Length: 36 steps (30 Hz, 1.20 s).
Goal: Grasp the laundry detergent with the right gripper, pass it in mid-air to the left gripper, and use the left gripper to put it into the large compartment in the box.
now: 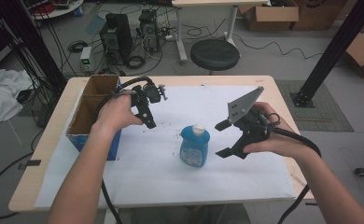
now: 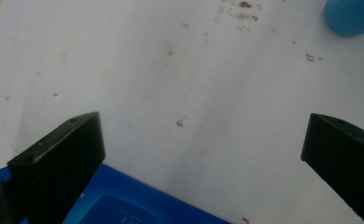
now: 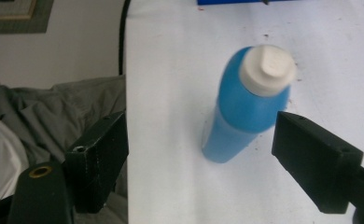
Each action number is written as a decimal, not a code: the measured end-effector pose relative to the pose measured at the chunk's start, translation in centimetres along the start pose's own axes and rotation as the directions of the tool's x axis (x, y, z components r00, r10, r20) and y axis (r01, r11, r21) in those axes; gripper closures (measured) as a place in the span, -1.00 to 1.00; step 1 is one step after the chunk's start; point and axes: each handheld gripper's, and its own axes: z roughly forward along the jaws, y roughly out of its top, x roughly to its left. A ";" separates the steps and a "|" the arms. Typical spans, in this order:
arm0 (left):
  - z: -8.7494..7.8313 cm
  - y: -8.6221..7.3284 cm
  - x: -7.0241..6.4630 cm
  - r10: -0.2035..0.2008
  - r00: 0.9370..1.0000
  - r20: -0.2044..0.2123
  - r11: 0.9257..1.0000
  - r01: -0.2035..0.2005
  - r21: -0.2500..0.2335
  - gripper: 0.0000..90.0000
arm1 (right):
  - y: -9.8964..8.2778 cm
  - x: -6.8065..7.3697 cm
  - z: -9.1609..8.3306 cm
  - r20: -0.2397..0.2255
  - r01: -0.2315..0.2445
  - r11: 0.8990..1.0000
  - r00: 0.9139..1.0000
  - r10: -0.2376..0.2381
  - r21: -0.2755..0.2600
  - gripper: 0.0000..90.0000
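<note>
The blue bottle [image 1: 195,145] with white cap [image 1: 198,129] stands upright on the white sheet [image 1: 171,182], approx. in the middle of the table, well apart from the cardboard box [image 1: 92,109] at the left edge. Nothing holds it yet.

Right gripper [image 1: 223,139] is just beside the bottle on its right side, jaws spread wide and empty. In the right gripper view the bottle [image 3: 245,107] sits between the two jaws but farther off, not touching either; it looks a bit blurred, so there is probably some motion.

Left gripper [image 1: 148,122] hovers above the sheet near the box, between box and bottle. Its jaws are also released, w/ nothing between them; in the left gripper view only a corner of the bottle [image 2: 353,16] is at top right, and the blue box wall [image 2: 138,203] is below.

Judgement: the work is at the very beginning, approach phase. Grasp is not done, lifting not done. The box compartments look empty, as far as I can see, so perhaps the bottle must go there, but this is only a guess.
</note>
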 end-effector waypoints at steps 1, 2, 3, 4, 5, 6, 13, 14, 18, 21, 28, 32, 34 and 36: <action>0.0 0.0 0.0 -0.001 1.000 -0.001 1.000 0.001 -0.003 -1.00 | -0.4 -0.2 0.0 0.007 -0.013 1.000 1.000 0.013 -0.009 -0.58; 0.1 0.0 0.0 -0.003 1.000 0.000 1.000 0.003 -0.003 -1.00 | -0.6 -0.4 0.1 0.011 -0.020 1.000 1.000 0.020 -0.016 -0.58; 0.0 0.0 0.0 -0.002 1.000 0.001 1.000 0.002 0.002 -1.00 | -1.0 -0.6 0.1 0.020 -0.032 0.999 0.999 0.032 -0.030 -0.58; 0.1 0.0 0.0 -0.001 1.000 0.000 1.000 0.001 0.005 -1.00 | -1.2 -0.7 0.2 0.024 -0.039 0.998 0.999 0.040 -0.038 -0.59; 0.1 -0.1 0.0 -0.003 1.000 0.000 1.000 0.003 0.002 -1.00 | -1.6 -0.9 0.3 0.030 -0.050 0.997 0.998 0.052 -0.053 -0.59; 0.1 0.0 0.0 -0.003 1.000 -0.001 1.000 0.003 0.002 -1.00 | -1.9 -1.0 0.4 0.032 -0.056 0.996 0.998 0.058 -0.064 -0.59; 0.0 -0.1 0.0 -0.004 1.000 0.000 1.000 0.004 -0.001 -1.00 | -3.4 -1.5 0.9 0.056 -0.093 0.988 0.993 0.101 -0.126 -0.61; 0.0 -0.1 0.0 -0.002 1.000 -0.001 1.000 0.002 0.003 -1.00 | -3.6 -1.6 1.0 0.058 -0.101 0.986 0.992 0.109 -0.137 -0.62; 0.0 -0.1 0.0 -0.007 1.000 0.000 1.000 0.007 0.007 -1.00 | -4.3 -2.0 1.6 0.059 -0.119 0.979 0.990 0.130 -0.165 -0.64; -0.1 -0.1 0.0 -0.010 1.000 0.002 1.000 0.010 0.002 -1.00 | -4.7 -2.3 2.2 0.064 -0.134 0.975 0.987 0.147 -0.179 -0.66; -0.1 -0.1 -0.1 -0.010 1.000 0.000 1.000 0.010 0.002 -1.00 | -5.4 -2.7 3.8 0.063 -0.152 0.968 0.984 0.167 -0.197 -0.66; -0.1 0.0 -0.1 -0.012 1.000 0.001 1.000 0.012 0.001 -1.00 | -5.9 -2.9 4.5 0.059 -0.168 0.964 0.981 0.184 -0.204 -0.66; -0.1 0.0 -0.1 -0.010 1.000 0.002 1.000 0.010 -0.001 -1.00 | -6.1 -3.0 4.9 0.059 -0.177 0.962 0.979 0.193 -0.206 -0.66; -0.1 0.0 -0.1 -0.009 1.000 0.000 1.000 0.009 0.000 -1.00 | -6.3 -3.1 5.3 0.061 -0.185 0.962 0.978 0.201 -0.202 -0.66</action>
